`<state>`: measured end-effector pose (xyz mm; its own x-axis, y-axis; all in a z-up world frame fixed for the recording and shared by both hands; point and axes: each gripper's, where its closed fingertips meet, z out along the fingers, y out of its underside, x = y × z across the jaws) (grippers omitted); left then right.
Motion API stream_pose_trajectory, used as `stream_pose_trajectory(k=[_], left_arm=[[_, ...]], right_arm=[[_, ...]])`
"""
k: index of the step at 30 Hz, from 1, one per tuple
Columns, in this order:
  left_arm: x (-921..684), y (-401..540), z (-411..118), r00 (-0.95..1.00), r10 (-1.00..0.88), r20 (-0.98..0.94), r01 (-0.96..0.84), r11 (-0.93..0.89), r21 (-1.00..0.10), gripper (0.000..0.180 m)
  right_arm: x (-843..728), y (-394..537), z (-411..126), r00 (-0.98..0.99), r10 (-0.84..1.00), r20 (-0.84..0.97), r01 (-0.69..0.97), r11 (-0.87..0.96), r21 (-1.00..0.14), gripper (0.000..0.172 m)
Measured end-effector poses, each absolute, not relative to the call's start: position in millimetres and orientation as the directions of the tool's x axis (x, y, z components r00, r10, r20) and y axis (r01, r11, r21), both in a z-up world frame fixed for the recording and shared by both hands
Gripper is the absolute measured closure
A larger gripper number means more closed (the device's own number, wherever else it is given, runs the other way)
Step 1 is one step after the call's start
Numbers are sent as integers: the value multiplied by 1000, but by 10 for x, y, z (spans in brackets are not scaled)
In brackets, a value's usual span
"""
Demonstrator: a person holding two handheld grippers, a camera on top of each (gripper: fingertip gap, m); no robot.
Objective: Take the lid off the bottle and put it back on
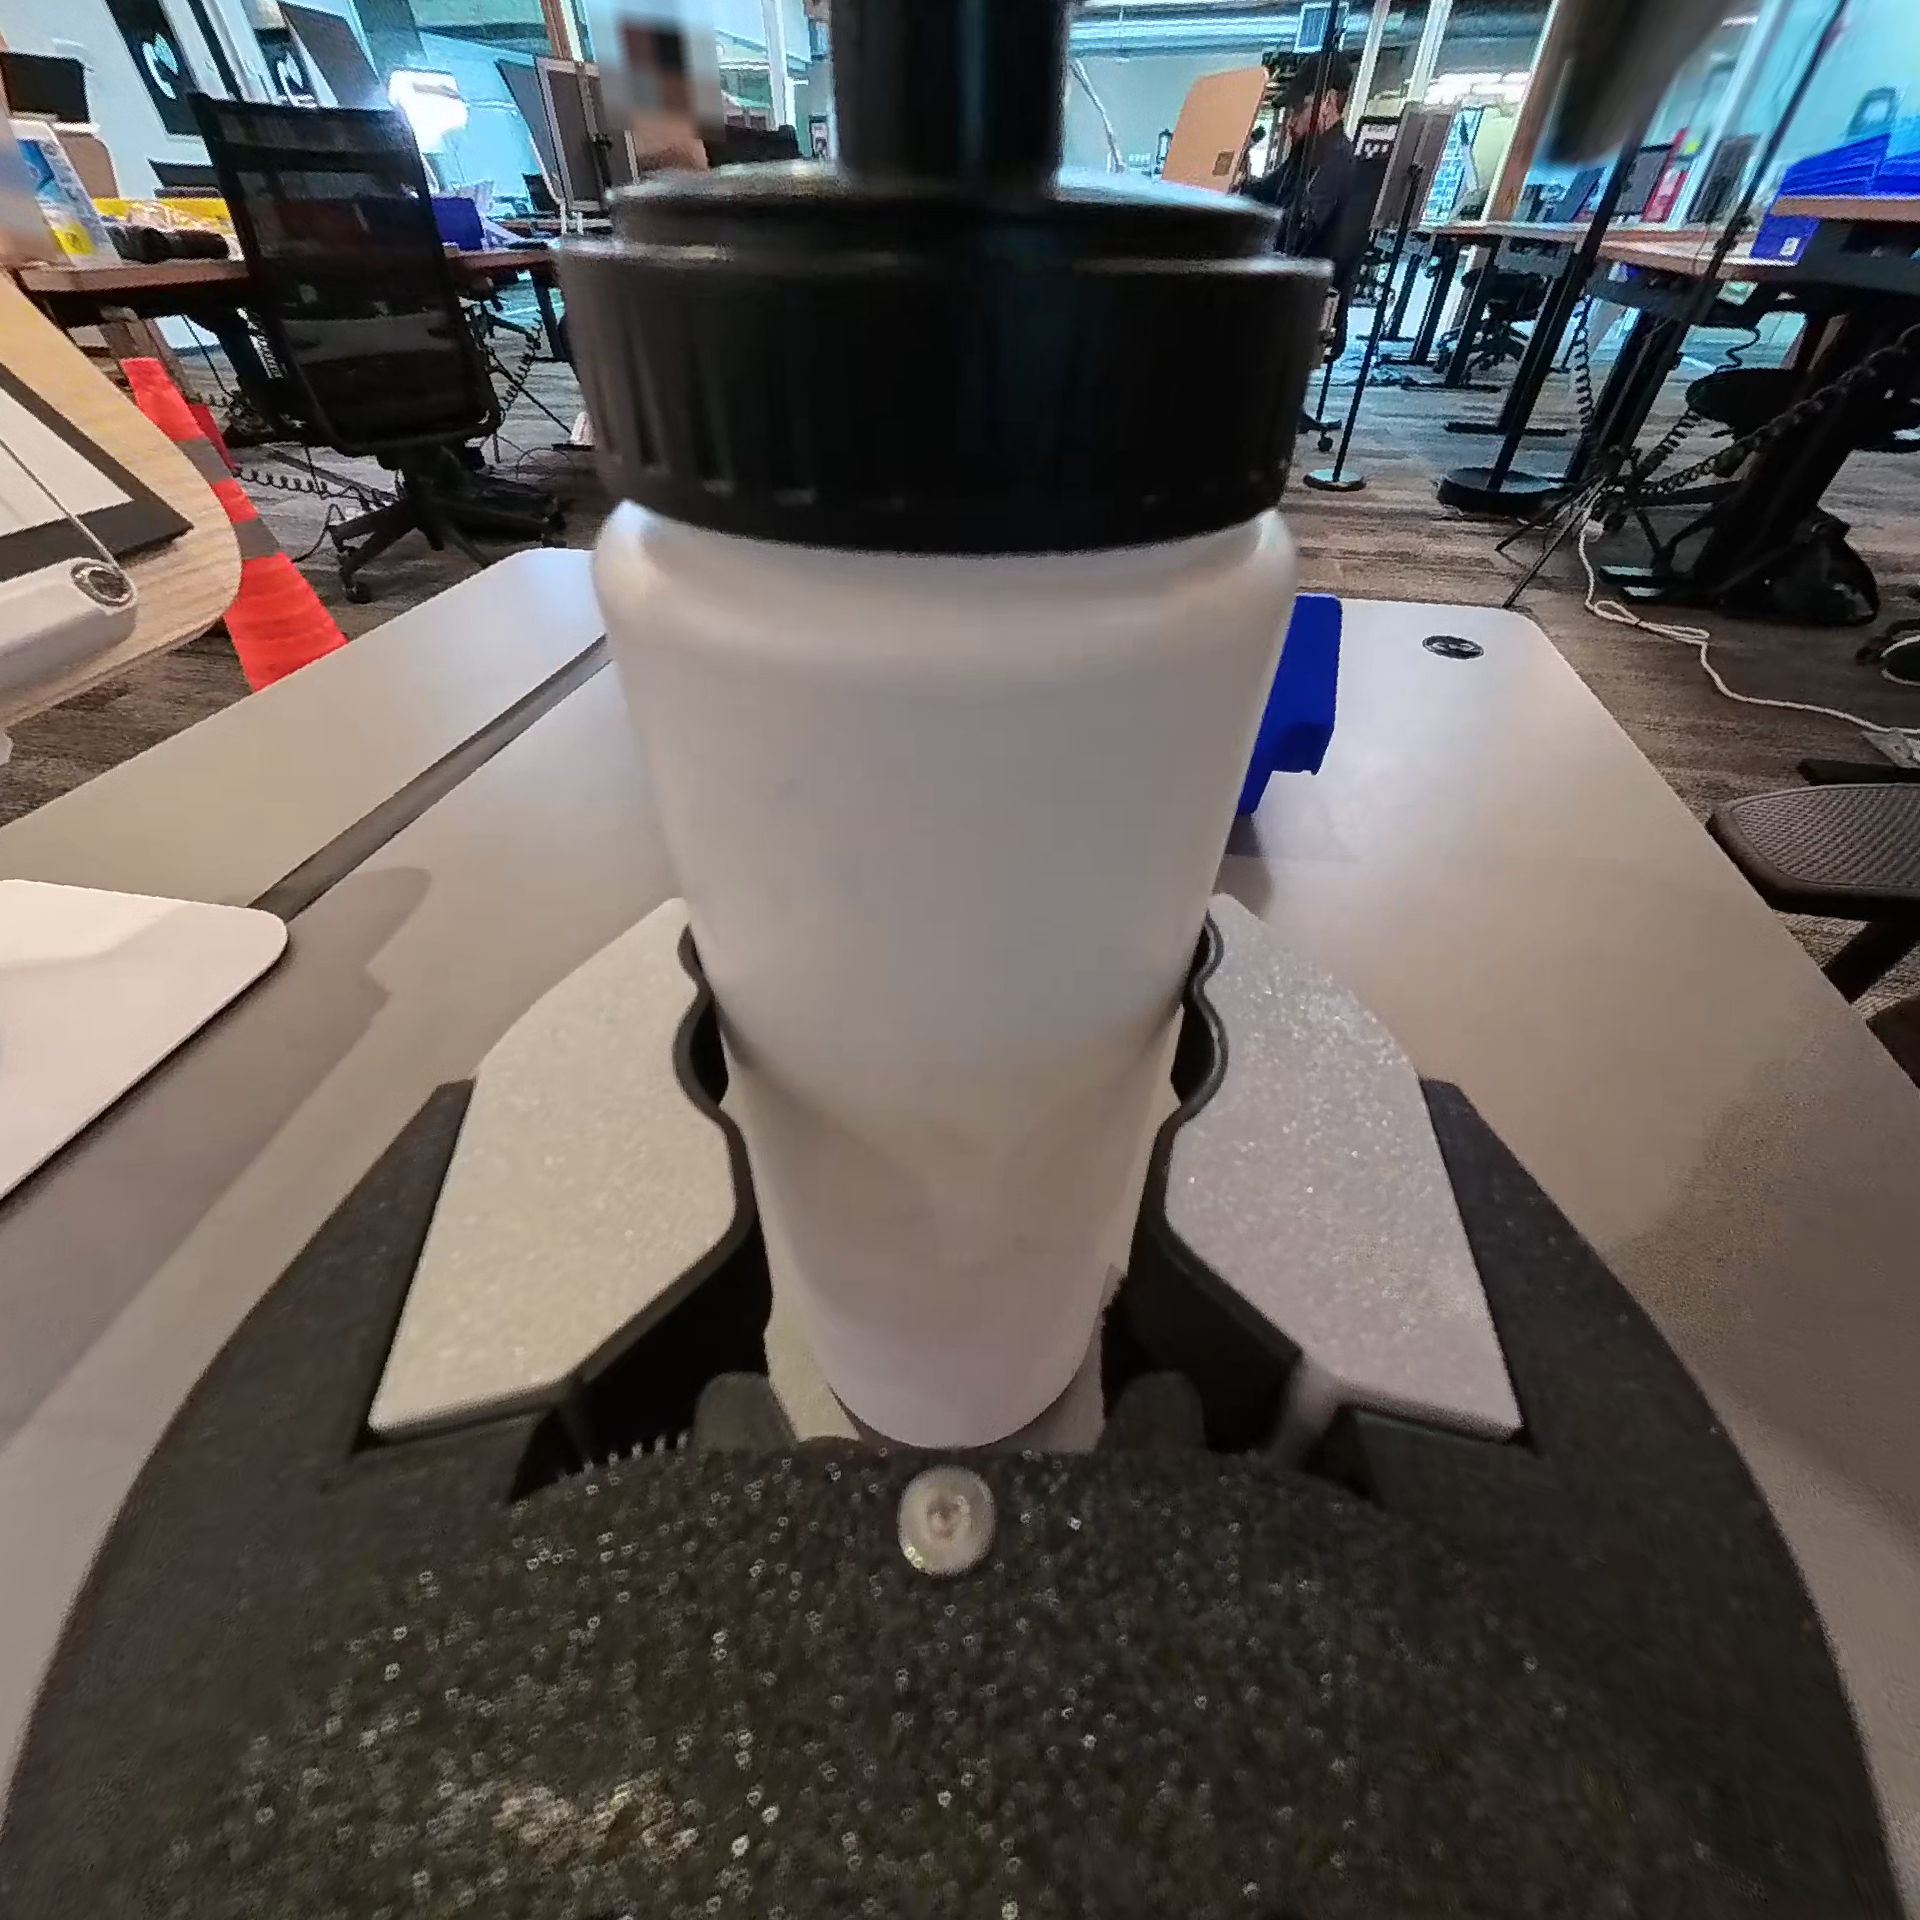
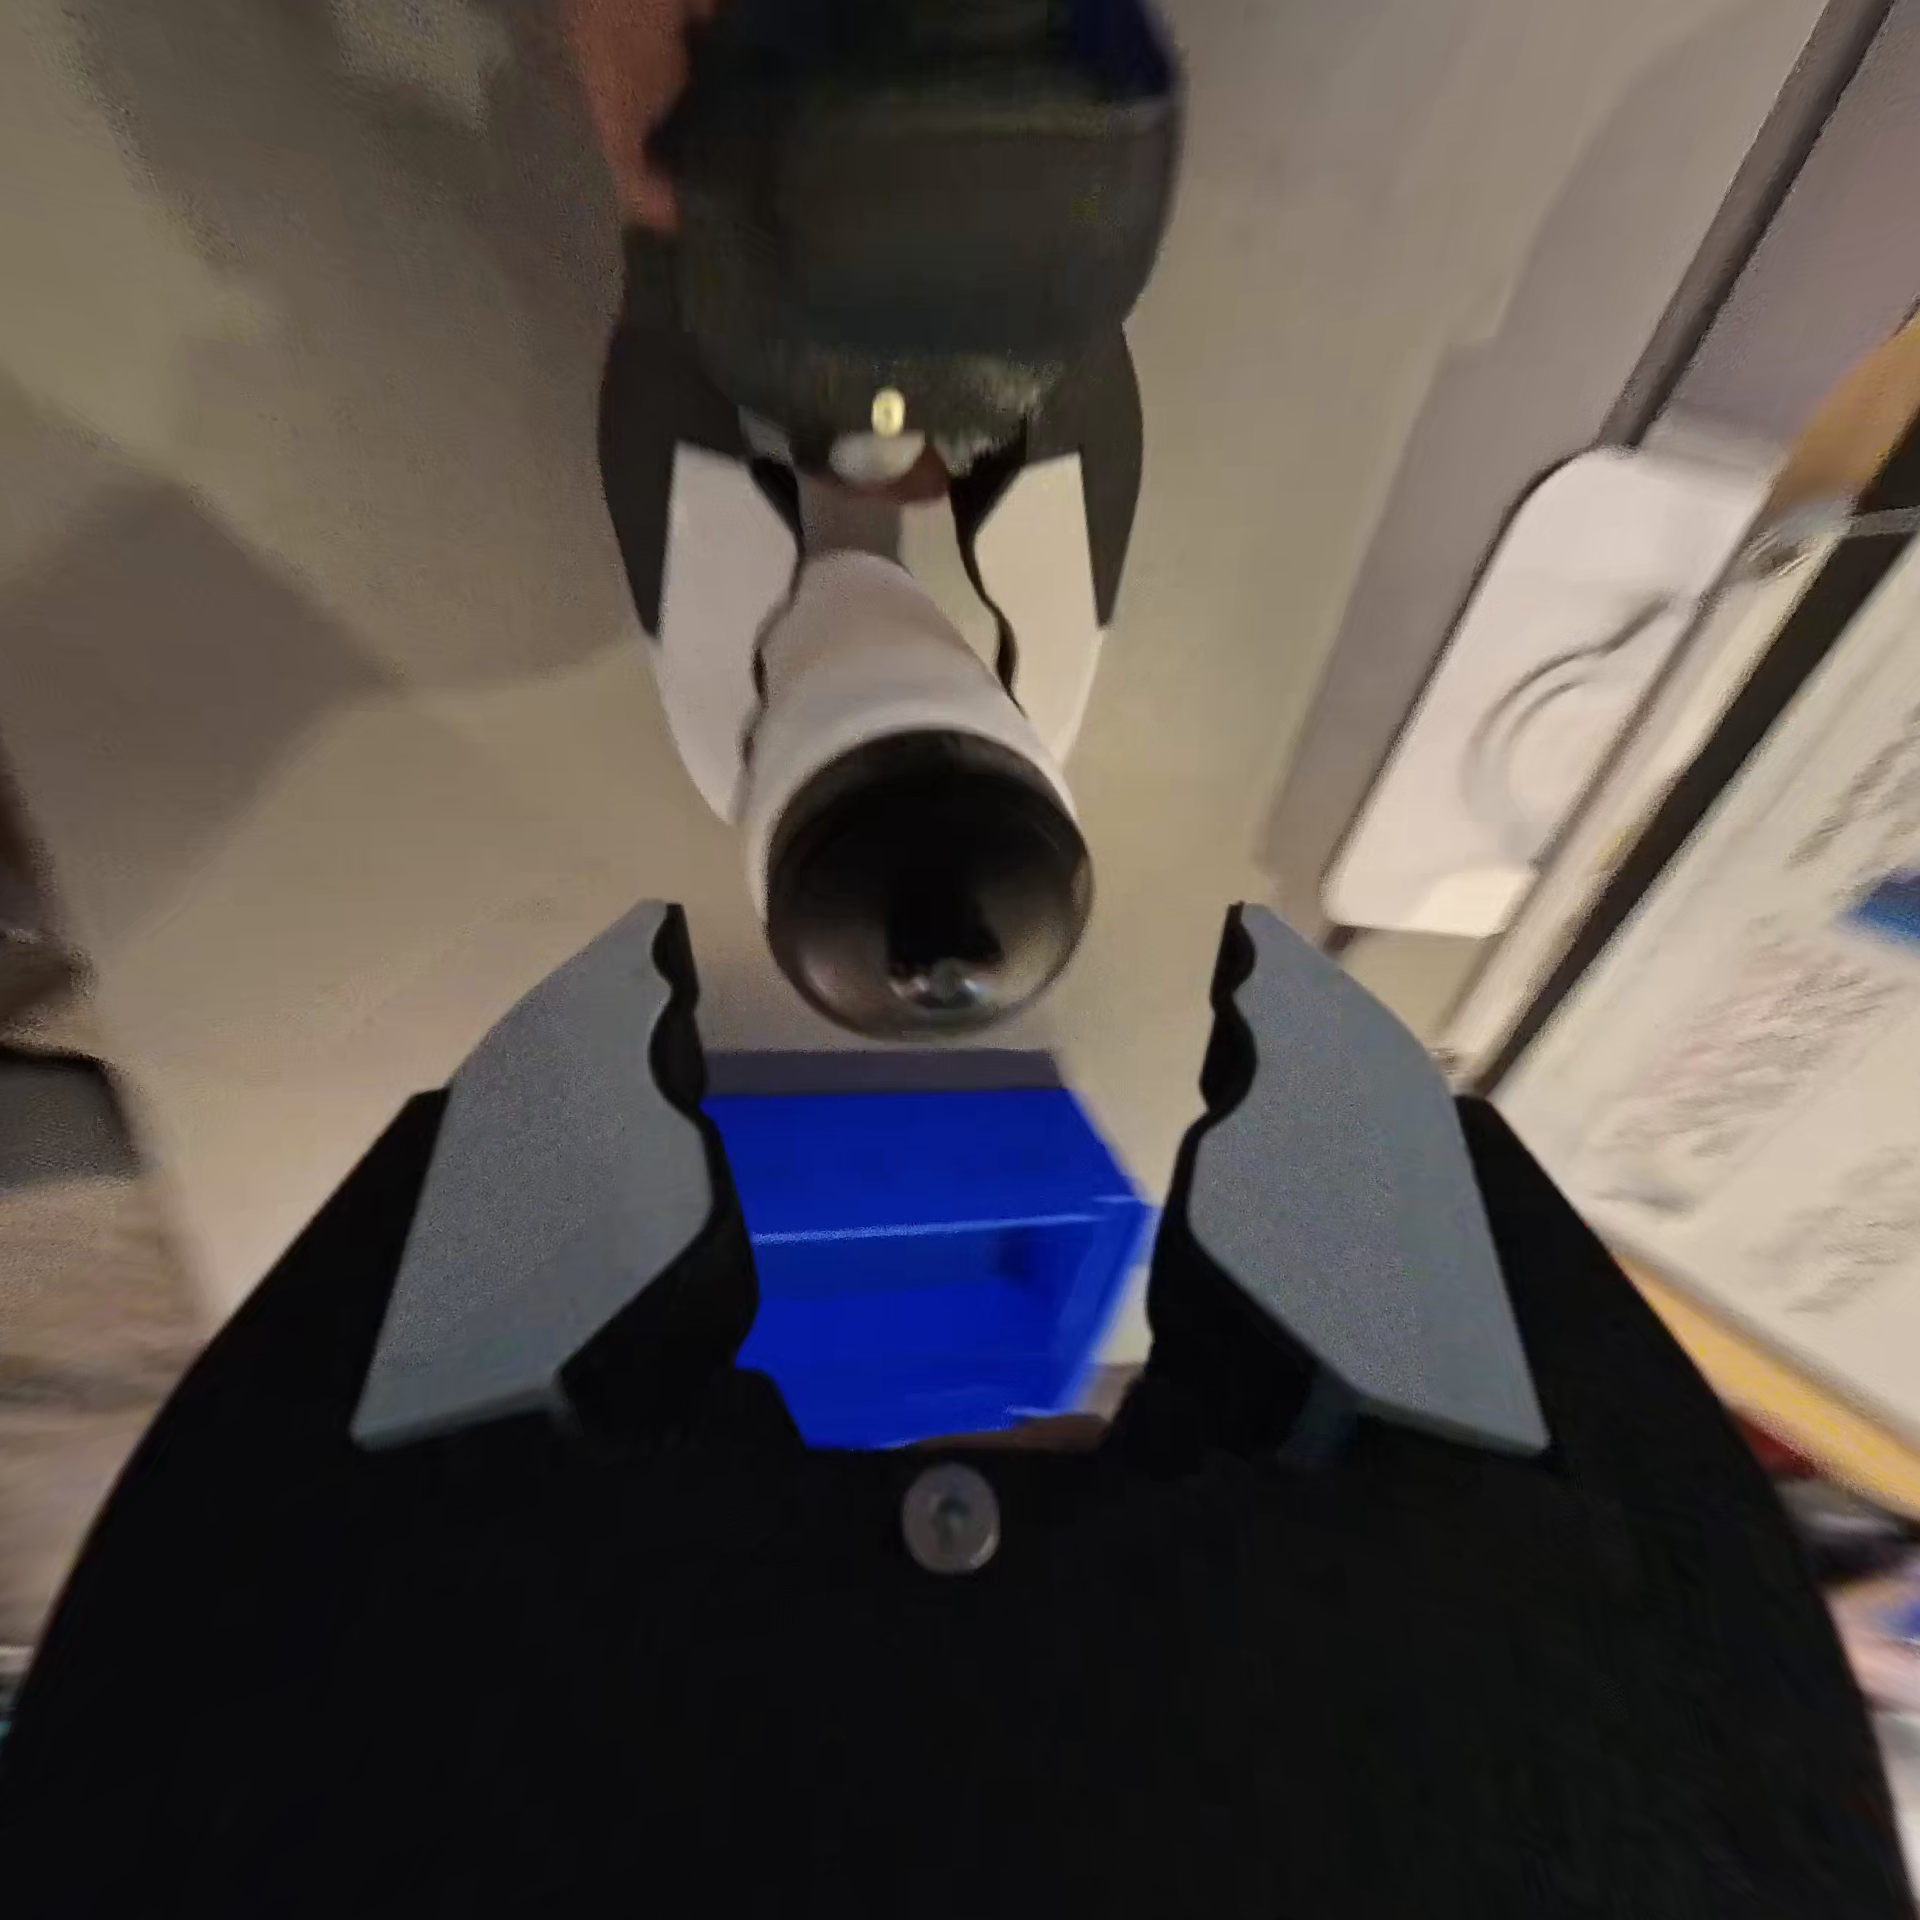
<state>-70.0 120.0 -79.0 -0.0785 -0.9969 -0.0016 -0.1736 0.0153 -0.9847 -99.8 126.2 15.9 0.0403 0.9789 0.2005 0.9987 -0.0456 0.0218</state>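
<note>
Office desks, chairs and an orange cone are being seen behind a pale grey table (image 1: 1507,935), on which the work is being done. A white bottle (image 1: 935,883) is being held upright over the table by the left gripper (image 1: 945,997); its grey fingers (image 1: 582,1164) are being pressed against the lower body of the bottle on both sides. A black ribbed lid (image 1: 935,374) is sitting on the bottle's neck, with a spout rising out of the top of the picture.

Above the bottle, the right gripper (image 2: 956,997) is being held with its jaws spread wide and nothing between them. From its view the lid (image 2: 930,883) is being looked down on, just beyond the fingertips and not touched by either pad (image 2: 582,1164). A blue box (image 2: 925,1226) is lying on the table beside the bottle, on the far side of it from the left gripper. A flat white object is resting on the table to the left of the bottle.

Whether the lid is being approached for removal or has just been screwed back on cannot be told. If removal is the step in hand, the open jaws would need to be brought down around the ribbed rim, closed firmly, and twisted while the bottle is being kept steady from below.
</note>
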Motion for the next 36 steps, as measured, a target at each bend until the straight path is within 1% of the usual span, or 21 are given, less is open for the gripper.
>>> stream_pose_trajectory(k=[1, 2, 3, 5, 8, 9, 10, 12, 15, 19, 21, 23, 26, 27, 28, 30, 32, 33, 34, 35, 36], left_arm=[[-700, 1199, -789, -80, -997, -1, -172, 15, -985, 96], [-702, 1199, -789, -83, -997, 0, -172, 14, -985, 96], [-703, 1198, -790, -85, -996, 2, -172, 13, -985, 96], [-703, 1197, -790, -88, -996, 2, -174, 13, -985, 96], [-702, 1191, -792, -89, -996, 1, -174, 14, -985, 96], [-706, 1194, -792, -89, -996, 4, -175, 12, -984, 96], [-709, 1194, -792, -91, -996, 5, -175, 11, -984, 96], [-709, 1190, -793, -89, -996, 4, -176, 12, -984, 96], [-706, 1197, -793, -84, -996, 9, -175, 6, -984, 96], [-701, 1193, -795, -81, -997, 4, -178, 11, -984, 96], [-698, 1171, -796, -90, -996, -8, -181, 24, -983, 96], [-704, 1173, -797, -93, -996, -8, -185, 25, -982, 96], [-694, 1173, -797, -91, -996, -5, -180, 21, -983, 96], [-690, 1169, -798, -89, -996, -8, -182, 24, -983, 96], [-688, 1164, -799, -90, -996, -10, -185, 26, -982, 96], [-693, 1163, -800, -92, -996, -9, -188, 26, -982, 96], [-696, 1167, -800, -95, -996, -4, -184, 21, -983, 96], [-698, 1169, -800, -96, -995, -2, -183, 20, -983, 96], [-699, 1169, -800, -97, -995, -2, -183, 20, -983, 96], [-698, 1168, -800, -97, -995, -2, -185, 20, -983, 96], [-697, 1166, -801, -97, -995, -4, -185, 22, -982, 96]], right_arm=[[-927, 1277, 157, -84, 971, 225, 995, 71, 64, 83], [-876, 1248, 122, -184, 960, 212, 982, 171, 77, 90], [-865, 1231, 82, -228, 953, 200, 974, 222, 56, 89], [-863, 1220, 18, -209, 969, 132, 978, 209, 14, 92], [-891, 1299, 2, -230, 967, 111, 972, 233, -16, 94], [-889, 1289, -5, -232, 969, 84, 972, 235, -19, 97], [-882, 1255, -12, -229, 972, 46, 973, 230, -19, 105], [-880, 1251, -8, -225, 974, 30, 974, 226, -7, 105], [-872, 1254, -7, -114, 993, 14, 993, 114, 16, 106], [-859, 1236, -12, 164, 986, 35, 981, -167, 101, 106], [-853, 1178, -9, 343, 938, 53, 925, -347, 155, 106], [-876, 1169, -16, 502, 860, 93, 844, -510, 163, 105], [-876, 1184, -27, 539, 834, 117, 819, -552, 158, 104], [-865, 1180, -15, 511, 853, 109, 837, -522, 163, 103], [-850, 1185, 13, 466, 878, 108, 863, -478, 162, 97], [-821, 1243, 87, 313, 940, 137, 931, -332, 151, 80], [-830, 1243, 130, 96, 986, 135, 986, -113, 123, 80], [-838, 1253, 135, -8, 990, 143, 994, -8, 110, 85], [-849, 1215, 126, -115, 985, 127, 991, 104, 89, 96], [-883, 1192, 112, -200, 971, 131, 979, 196, 50, 99], [-928, 1210, 106, -245, 958, 152, 969, 246, 9, 101]])
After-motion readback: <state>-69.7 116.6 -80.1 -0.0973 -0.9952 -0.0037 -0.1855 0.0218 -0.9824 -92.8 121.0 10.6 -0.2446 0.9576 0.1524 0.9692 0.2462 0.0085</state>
